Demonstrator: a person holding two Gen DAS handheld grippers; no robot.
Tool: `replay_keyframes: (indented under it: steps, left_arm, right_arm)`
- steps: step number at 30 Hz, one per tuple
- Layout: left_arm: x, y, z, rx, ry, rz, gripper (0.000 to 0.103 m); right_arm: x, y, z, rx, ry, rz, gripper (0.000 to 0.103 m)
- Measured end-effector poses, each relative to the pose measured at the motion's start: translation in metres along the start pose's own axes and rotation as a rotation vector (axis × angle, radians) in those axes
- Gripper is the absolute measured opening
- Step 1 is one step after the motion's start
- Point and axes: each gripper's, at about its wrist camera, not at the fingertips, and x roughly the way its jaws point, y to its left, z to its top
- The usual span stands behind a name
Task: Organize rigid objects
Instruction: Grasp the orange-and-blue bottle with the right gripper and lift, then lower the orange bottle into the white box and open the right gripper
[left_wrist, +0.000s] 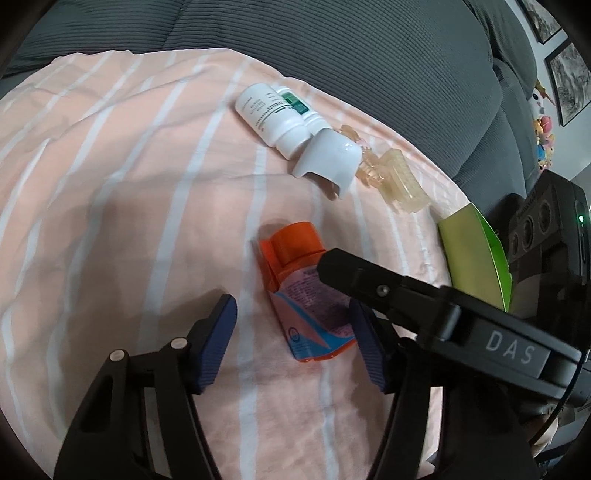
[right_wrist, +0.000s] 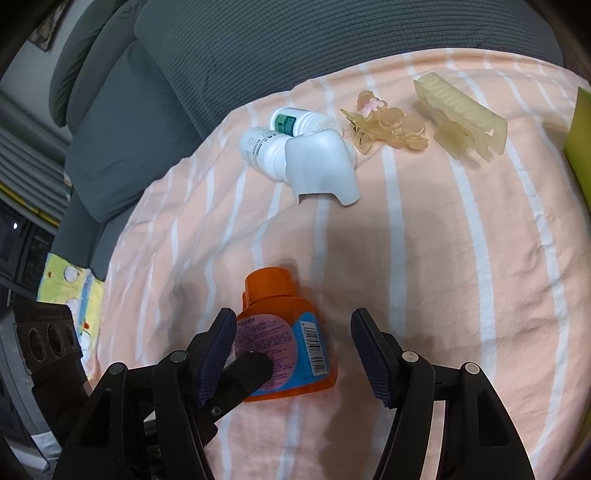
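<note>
An orange bottle (left_wrist: 303, 291) with a blue and pink label lies on its side on the pink striped cloth (left_wrist: 122, 192); it also shows in the right wrist view (right_wrist: 284, 339). My left gripper (left_wrist: 295, 332) is open, jaws either side of the bottle's lower half, not closed on it. My right gripper (right_wrist: 293, 350) is open over the bottle, its left finger by the bottle's edge. Further back lie two white pill bottles (right_wrist: 266, 146), a white plastic cap piece (right_wrist: 321, 168), a small peach hair clip (right_wrist: 388, 127) and a large pale yellow hair clip (right_wrist: 461, 120).
A grey sofa back (right_wrist: 295, 44) rises behind the cloth. A green card or box (left_wrist: 476, 254) stands at the cloth's right edge, also in the right wrist view (right_wrist: 580, 144). The right gripper's black finger (left_wrist: 424, 299) crosses the left wrist view.
</note>
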Motion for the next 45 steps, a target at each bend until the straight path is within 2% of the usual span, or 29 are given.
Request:
replay_keyframes:
  steps: [2,10,16,18,19,26,30,35,39,45]
  left_arm:
    - [0.001,-0.001,0.0,0.006,0.001,-0.005,0.061]
    - [0.005,-0.01,-0.002,0.035,0.005,-0.052,0.05]
    - [0.005,-0.014,-0.004,0.055,-0.009,-0.056,0.041]
    - [0.003,-0.016,-0.004,0.064,-0.014,-0.065,0.033]
    - [0.003,-0.018,-0.004,0.071,-0.016,-0.056,0.033]
    - [-0.008,-0.037,-0.004,0.153,-0.067,-0.012,0.027]
    - [-0.024,-0.059,-0.002,0.228,-0.142,-0.031,0.027]
    - [-0.041,-0.102,-0.001,0.353,-0.234,-0.095,0.027]
    - [-0.042,-0.139,0.0,0.448,-0.258,-0.163,0.027]
    - [-0.026,-0.198,-0.003,0.584,-0.246,-0.258,0.027]
  right_arm:
    - [0.0,-0.001,0.0,-0.001,0.002,-0.003,0.067]
    - [0.005,-0.004,-0.002,0.002,0.018,-0.009,0.067]
    - [0.009,-0.01,-0.003,0.035,0.038,0.038,0.067]
    - [0.011,-0.012,-0.004,0.047,0.047,0.07,0.067]
    - [0.014,-0.013,-0.005,0.056,0.057,0.099,0.067]
    - [0.005,-0.013,-0.007,0.081,0.015,0.118,0.064]
    - [-0.022,-0.014,-0.005,0.095,-0.074,0.14,0.064]
    - [-0.071,-0.024,-0.003,0.121,-0.213,0.147,0.064]
    - [-0.116,-0.041,-0.005,0.156,-0.34,0.123,0.064]
    - [-0.169,-0.085,-0.012,0.254,-0.477,0.088,0.064]
